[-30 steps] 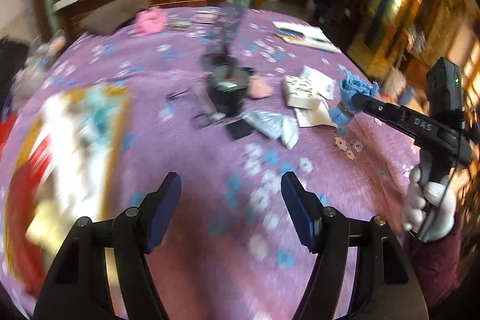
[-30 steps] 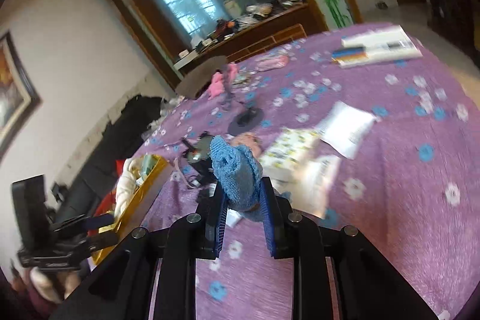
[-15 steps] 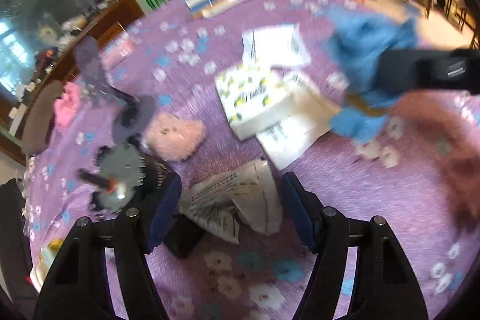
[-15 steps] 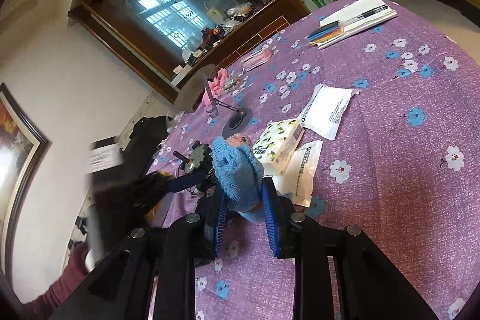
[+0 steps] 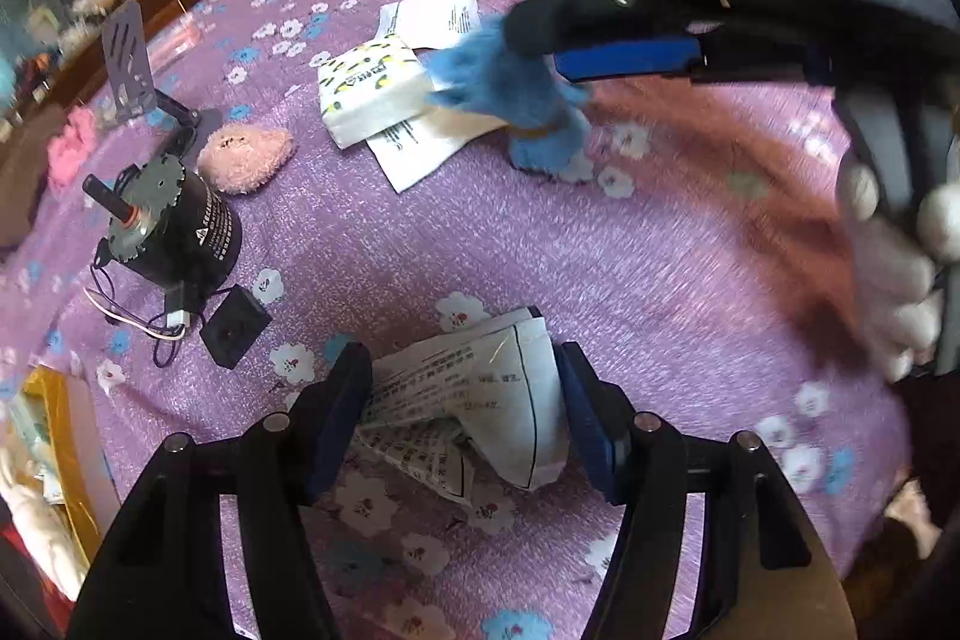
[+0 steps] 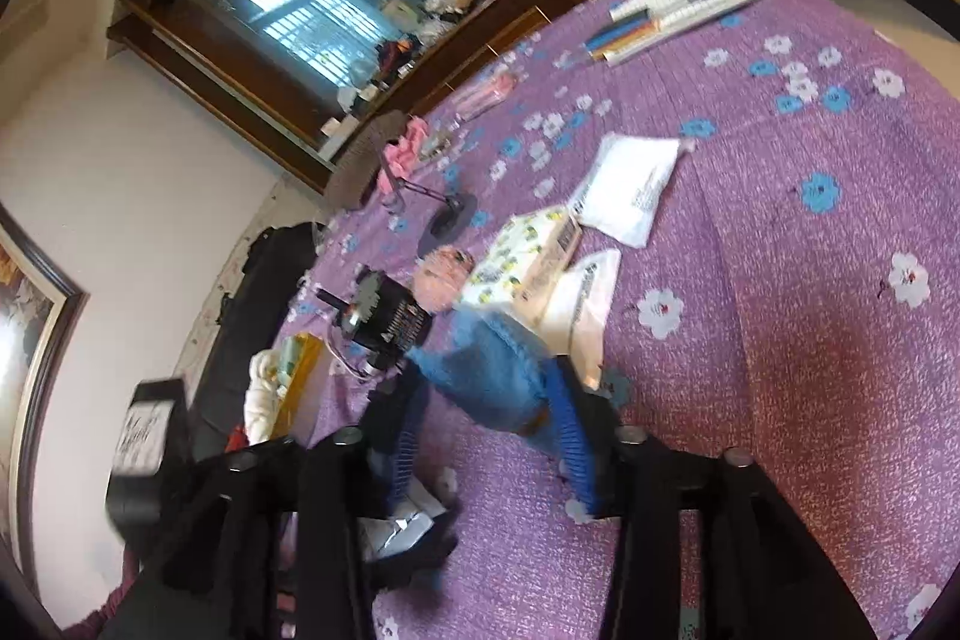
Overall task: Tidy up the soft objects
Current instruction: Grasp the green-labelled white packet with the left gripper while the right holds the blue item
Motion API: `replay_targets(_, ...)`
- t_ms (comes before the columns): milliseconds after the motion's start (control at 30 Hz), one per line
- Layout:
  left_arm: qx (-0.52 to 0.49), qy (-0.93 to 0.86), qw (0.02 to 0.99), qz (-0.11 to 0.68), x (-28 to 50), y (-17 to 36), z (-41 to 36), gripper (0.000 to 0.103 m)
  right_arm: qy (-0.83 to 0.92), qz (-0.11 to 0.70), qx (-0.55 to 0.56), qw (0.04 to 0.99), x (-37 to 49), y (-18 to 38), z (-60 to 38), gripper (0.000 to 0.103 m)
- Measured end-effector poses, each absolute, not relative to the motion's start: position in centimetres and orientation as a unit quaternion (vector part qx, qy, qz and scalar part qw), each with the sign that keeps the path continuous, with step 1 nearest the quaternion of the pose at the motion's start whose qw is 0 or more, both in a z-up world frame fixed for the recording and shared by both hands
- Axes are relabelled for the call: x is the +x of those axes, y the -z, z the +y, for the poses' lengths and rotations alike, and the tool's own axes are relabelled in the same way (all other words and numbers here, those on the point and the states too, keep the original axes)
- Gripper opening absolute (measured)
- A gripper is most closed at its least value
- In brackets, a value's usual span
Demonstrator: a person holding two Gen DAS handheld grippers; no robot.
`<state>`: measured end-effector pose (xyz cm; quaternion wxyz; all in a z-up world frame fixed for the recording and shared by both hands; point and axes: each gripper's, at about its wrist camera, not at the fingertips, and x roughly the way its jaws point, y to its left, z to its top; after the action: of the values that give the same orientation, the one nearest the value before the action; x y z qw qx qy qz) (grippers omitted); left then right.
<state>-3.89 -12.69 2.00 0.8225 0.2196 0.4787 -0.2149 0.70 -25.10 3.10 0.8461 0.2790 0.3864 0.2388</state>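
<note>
Purple flowered tablecloth (image 5: 372, 232) covers the table, cluttered w/ soft bits & hardware. Nearest: left gripper (image 5: 462, 421) spread wide around a crumpled printed pouch (image 5: 474, 418), pads not yet pressing it; prob. lined up to grab next. Farther out, right gripper (image 6: 492, 430) has just been opening, blue knit piece (image 5: 528, 100) between its jaws & looking let go onto the cloth beside the tissue pack (image 5: 369, 91).

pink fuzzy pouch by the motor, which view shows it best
The left wrist view: the pink fuzzy pouch lies whole and sharp beside the motor. In the right wrist view it is small, blurred and partly hidden by the tissue pack.
</note>
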Motion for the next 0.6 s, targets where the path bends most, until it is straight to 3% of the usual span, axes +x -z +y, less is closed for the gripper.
replay_targets(67,0.223,0.195,0.842,0.451,-4.2,-2.0,-12.8,0.076,-0.227,0.392,0.269,0.85,0.9,-3.2,-24.7,0.06)
replay_targets(100,0.215,0.191,0.846,0.45,-4.1,-2.0,-12.7,0.076,-0.221,0.395,0.261,0.853,1.0,-3.2,-24.4,0.067)
replay_targets(167,0.179,0.184,0.851,0.458,-3.6,-1.9,-12.1,0.076,-0.214,0.398,0.239,0.859,1.1,-3.5,-23.6,0.071)
replay_targets(200,0.162,0.184,0.852,0.463,-3.4,-1.9,-11.7,0.073,-0.217,0.399,0.23,0.861,1.1,-3.6,-23.2,0.071)
replay_targets(233,0.138,0.195,0.851,0.468,-3.4,-1.9,-11.3,0.058,-0.221,0.4,0.219,0.862,1.2,-3.7,-22.6,0.071)
replay_targets(367,0.123,0.194,0.858,0.459,-5.5,-2.4,-10.9,0.048,-0.211,0.403,0.15,0.878,1.0,-4.0,-20.1,0.071)
replay_targets(400,0.115,0.196,0.862,0.453,-6.4,-2.8,-10.5,0.041,-0.208,0.402,0.133,0.882,0.9,-4.1,-19.5,0.071)
replay_targets(467,0.102,0.194,0.871,0.441,-7.8,-3.5,-9.9,0.037,-0.207,0.4,0.096,0.888,0.6,-4.2,-18.1,0.065)
replay_targets(533,0.083,0.193,0.88,0.425,-9.5,-4.7,-8.9,0.036,-0.213,0.397,0.07,0.89,0.3,-4.2,-17.0,0.041)
replay_targets(567,0.074,0.192,0.886,0.416,-10.6,-5.3,-8.1,0.028,-0.219,0.399,0.063,0.888,0.2,-4.2,-16.7,0.034)
replay_targets(600,0.068,0.19,0.888,0.413,-11.2,-5.7,-7.6,0.028,-0.22,0.399,0.057,0.888,0.1,-4.2,-16.4,0.031)
